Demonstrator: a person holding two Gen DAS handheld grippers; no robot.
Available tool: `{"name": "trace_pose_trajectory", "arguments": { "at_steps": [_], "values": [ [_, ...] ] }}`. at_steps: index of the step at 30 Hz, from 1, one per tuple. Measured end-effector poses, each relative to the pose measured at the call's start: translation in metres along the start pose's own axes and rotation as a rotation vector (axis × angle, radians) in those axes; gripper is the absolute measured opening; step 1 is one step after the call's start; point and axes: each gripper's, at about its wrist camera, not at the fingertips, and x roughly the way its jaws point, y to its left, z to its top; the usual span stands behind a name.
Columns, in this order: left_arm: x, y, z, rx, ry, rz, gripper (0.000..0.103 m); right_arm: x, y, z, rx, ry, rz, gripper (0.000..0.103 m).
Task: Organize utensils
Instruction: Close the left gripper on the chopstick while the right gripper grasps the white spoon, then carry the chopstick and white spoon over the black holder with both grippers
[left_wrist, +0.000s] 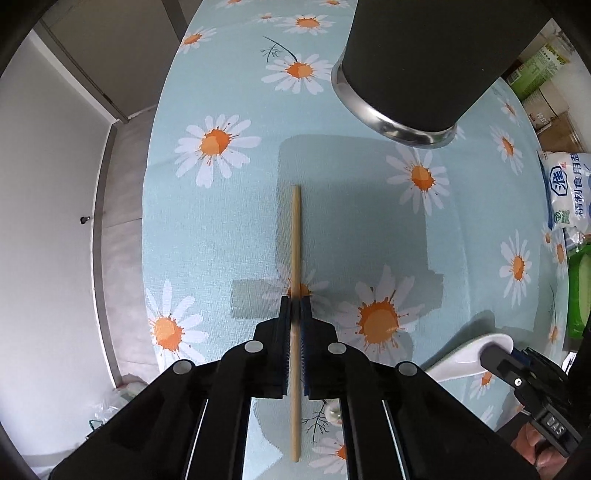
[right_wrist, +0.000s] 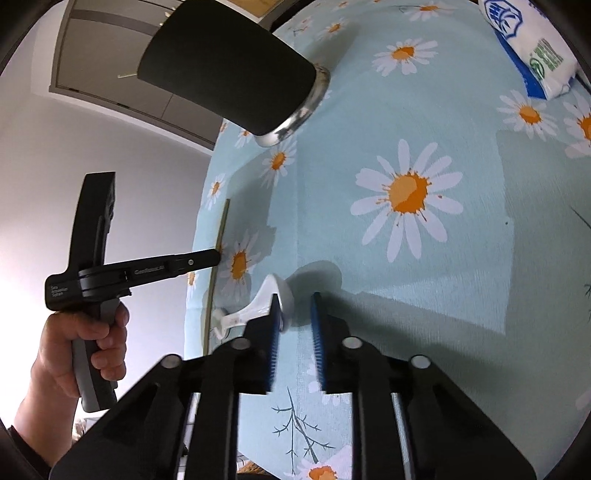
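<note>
In the left wrist view, my left gripper (left_wrist: 295, 306) points down at the daisy tablecloth (left_wrist: 221, 240) and is shut on a wooden chopstick (left_wrist: 295, 229) near its middle. The stick runs straight between the pads. The right wrist view shows that same gripper (right_wrist: 218, 258) pinching the chopstick (right_wrist: 222, 225) near the table's left edge. My right gripper (right_wrist: 295, 314) stands open over a white ceramic spoon (right_wrist: 255, 306). The spoon's bowl lies against the left pad, and cloth shows between it and the right pad. The spoon (left_wrist: 461, 358) and right gripper (left_wrist: 495, 356) sit at the lower right.
A black cup (left_wrist: 424, 66) with a steel base stands at the far side of the table, also seen as the cup (right_wrist: 229, 70). A white and blue salt bag (left_wrist: 565, 192) and green packets (left_wrist: 580, 291) lie along the right edge. The table drops off on the left.
</note>
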Motion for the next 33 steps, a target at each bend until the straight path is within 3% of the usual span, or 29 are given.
{"name": "trace_pose_trajectory", "arguments": {
  "at_steps": [6,12,22,33],
  "values": [
    [0.0,0.02,-0.004,-0.006,-0.027,-0.107,0.003,-0.008,0.007,0.004,-0.022,-0.017,-0.043,0.007],
    [-0.016,0.029,-0.014,0.048,-0.107,-0.21,0.003,-0.035,0.045,0.01,-0.172,-0.057,-0.165,0.007],
    [-0.06,0.05,-0.03,0.103,-0.29,-0.391,0.003,-0.068,0.109,0.015,-0.379,-0.122,-0.374,0.007],
    [-0.117,0.076,-0.04,0.13,-0.525,-0.507,0.003,-0.082,0.163,0.037,-0.521,-0.173,-0.531,0.007]
  ]
}}
